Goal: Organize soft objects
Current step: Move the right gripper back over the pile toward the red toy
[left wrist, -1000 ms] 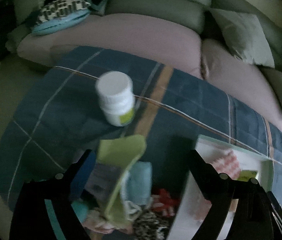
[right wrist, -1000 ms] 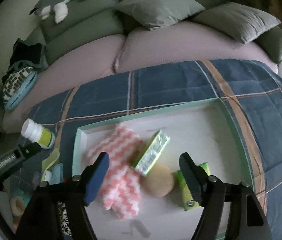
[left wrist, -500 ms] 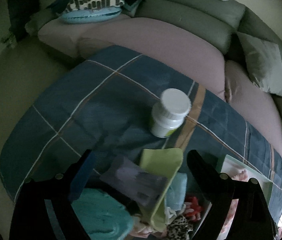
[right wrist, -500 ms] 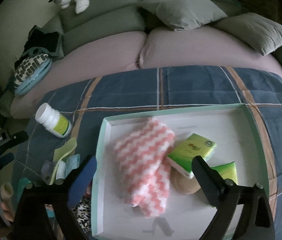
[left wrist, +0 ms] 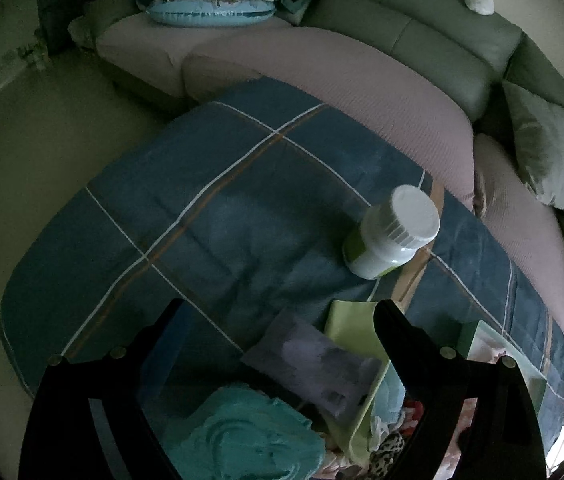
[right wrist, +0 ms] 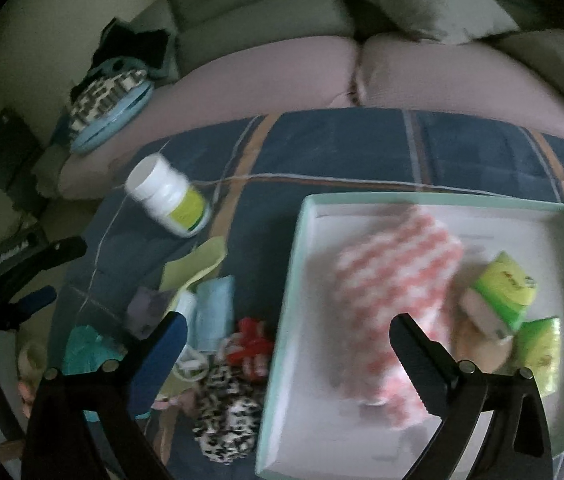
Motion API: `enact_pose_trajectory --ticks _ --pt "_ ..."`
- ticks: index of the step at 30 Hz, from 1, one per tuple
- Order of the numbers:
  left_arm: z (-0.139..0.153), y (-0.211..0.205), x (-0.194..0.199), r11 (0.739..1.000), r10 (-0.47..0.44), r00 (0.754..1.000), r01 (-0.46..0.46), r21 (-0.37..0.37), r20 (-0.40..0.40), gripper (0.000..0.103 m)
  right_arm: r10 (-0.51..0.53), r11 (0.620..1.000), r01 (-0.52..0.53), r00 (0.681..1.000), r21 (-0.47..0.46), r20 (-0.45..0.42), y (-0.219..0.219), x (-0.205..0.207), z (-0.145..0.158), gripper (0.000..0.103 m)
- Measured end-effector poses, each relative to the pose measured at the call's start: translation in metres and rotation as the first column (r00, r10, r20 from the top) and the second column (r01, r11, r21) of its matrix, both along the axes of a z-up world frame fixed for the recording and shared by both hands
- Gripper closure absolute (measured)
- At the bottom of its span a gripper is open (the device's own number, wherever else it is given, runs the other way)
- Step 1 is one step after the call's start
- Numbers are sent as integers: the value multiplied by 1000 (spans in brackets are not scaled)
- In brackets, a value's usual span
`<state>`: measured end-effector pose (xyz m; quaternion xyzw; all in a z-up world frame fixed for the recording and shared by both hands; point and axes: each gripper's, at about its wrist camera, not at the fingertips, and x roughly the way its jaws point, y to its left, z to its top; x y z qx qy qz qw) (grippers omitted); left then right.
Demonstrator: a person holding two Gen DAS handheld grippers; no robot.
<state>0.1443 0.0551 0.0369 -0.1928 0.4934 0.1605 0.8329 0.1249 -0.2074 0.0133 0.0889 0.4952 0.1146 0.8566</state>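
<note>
A white tray with a mint rim (right wrist: 302, 240) lies on the blue plaid blanket. It holds a pink-and-white zigzag cloth (right wrist: 394, 280), green tissue packs (right wrist: 502, 288) and a tan round pad (right wrist: 470, 344). Left of the tray is a heap: leopard scrunchie (right wrist: 225, 416), red item (right wrist: 249, 344), light blue cloth (right wrist: 213, 312), teal cloth (right wrist: 85, 348), purple pouch (right wrist: 145, 308). My right gripper (right wrist: 288, 318) hovers over the tray's left rim, jaws opening, nothing gripped. My left gripper (left wrist: 277, 306) is open above the purple pouch (left wrist: 314, 364) and teal cloth (left wrist: 241, 436).
A white pill bottle with a green label (left wrist: 394, 236) stands on the blanket beyond the heap, next to a yellow-green cloth (left wrist: 354, 320). A pink-covered sofa (left wrist: 322, 80) with grey cushions runs behind. A hand shows at the left edge of the right wrist view.
My right gripper slid left from the tray's middle to its left rim and its jaws spread wider. My left gripper moved left over the heap, so the teal cloth came into its view.
</note>
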Motion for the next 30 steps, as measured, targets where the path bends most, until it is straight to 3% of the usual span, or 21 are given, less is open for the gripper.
enact_pose_trajectory --ticks 4,12,15,19,26,30 --pt "-6 -4 3 998 -37 998 39 41 -53 10 61 998 -62 998 -33 -22 19 -1 -9 3" --pt "-19 -22 9 987 -132 984 141 75 -121 10 125 987 -132 989 -96 -73 31 -3 -25 28" --pt "-20 -23 10 985 -141 982 152 76 -127 10 156 980 -163 985 -110 -76 36 -5 -26 32" --pt "-21 -23 11 985 -137 981 149 86 -136 10 205 966 -215 975 -142 -81 47 -8 -28 45" --pt "-25 -22 12 985 -139 981 151 82 -139 10 202 957 -216 975 -194 -91 50 -7 -35 55" --pt "-25 -22 12 985 -142 980 154 82 -139 10 210 955 -223 974 -196 -82 50 -9 -32 56"
